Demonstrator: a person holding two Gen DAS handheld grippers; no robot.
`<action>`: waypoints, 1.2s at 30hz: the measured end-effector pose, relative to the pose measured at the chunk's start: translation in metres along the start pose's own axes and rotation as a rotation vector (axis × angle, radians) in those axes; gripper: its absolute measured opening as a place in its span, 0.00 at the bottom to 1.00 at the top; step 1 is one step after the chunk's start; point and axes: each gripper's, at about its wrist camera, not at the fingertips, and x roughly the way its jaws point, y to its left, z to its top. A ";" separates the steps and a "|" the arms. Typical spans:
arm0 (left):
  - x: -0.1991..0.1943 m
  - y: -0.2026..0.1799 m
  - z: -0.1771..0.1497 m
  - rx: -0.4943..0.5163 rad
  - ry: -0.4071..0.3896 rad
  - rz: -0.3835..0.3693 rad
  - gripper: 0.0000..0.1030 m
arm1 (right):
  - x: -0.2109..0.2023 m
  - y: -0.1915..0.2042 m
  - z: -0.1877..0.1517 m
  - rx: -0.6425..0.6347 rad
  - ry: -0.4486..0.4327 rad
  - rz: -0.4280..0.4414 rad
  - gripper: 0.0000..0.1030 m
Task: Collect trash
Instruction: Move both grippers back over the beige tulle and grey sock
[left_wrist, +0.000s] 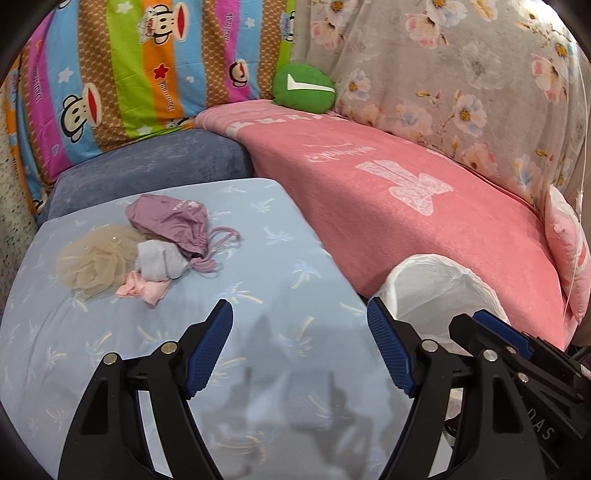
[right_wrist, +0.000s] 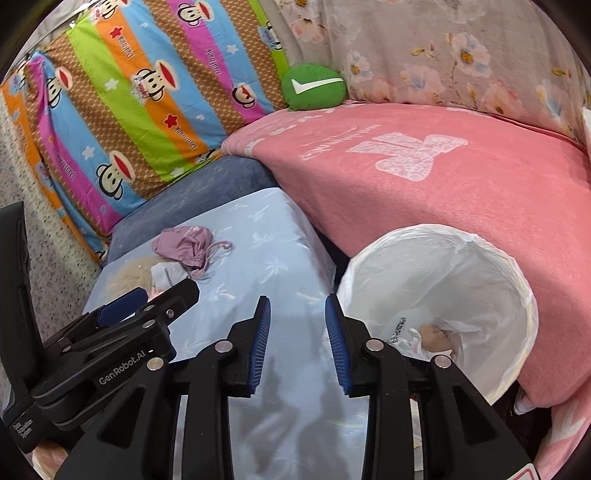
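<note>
A small pile lies on the light blue cloth-covered table (left_wrist: 258, 280): a purple drawstring bag (left_wrist: 166, 218), beige netting (left_wrist: 92, 262), a grey cloth (left_wrist: 159, 262) and a pink scrap (left_wrist: 142, 290). The pile also shows in the right wrist view, with the purple bag (right_wrist: 184, 245) on top. My left gripper (left_wrist: 299, 345) is open and empty, short of the pile. My right gripper (right_wrist: 297, 343) is open and empty beside the bin (right_wrist: 443, 295). The white-lined bin (left_wrist: 436, 295) holds a brown crumpled piece (right_wrist: 437, 338) and other scraps.
A pink blanket (left_wrist: 406, 206) covers the sofa seat to the right. A striped monkey-print cushion (left_wrist: 129, 74) and a floral cover (left_wrist: 461, 74) stand behind. A green round cushion (left_wrist: 303, 90) sits at the back. A blue cushion (left_wrist: 155, 166) lies behind the table.
</note>
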 end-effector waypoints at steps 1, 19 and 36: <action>0.000 0.004 0.000 -0.007 0.000 0.006 0.70 | 0.001 0.004 -0.001 -0.006 0.003 0.003 0.31; -0.005 0.097 -0.006 -0.148 0.009 0.091 0.85 | 0.044 0.089 -0.013 -0.128 0.082 0.054 0.38; 0.021 0.215 0.011 -0.260 0.041 0.229 0.88 | 0.132 0.179 0.009 -0.183 0.152 0.158 0.48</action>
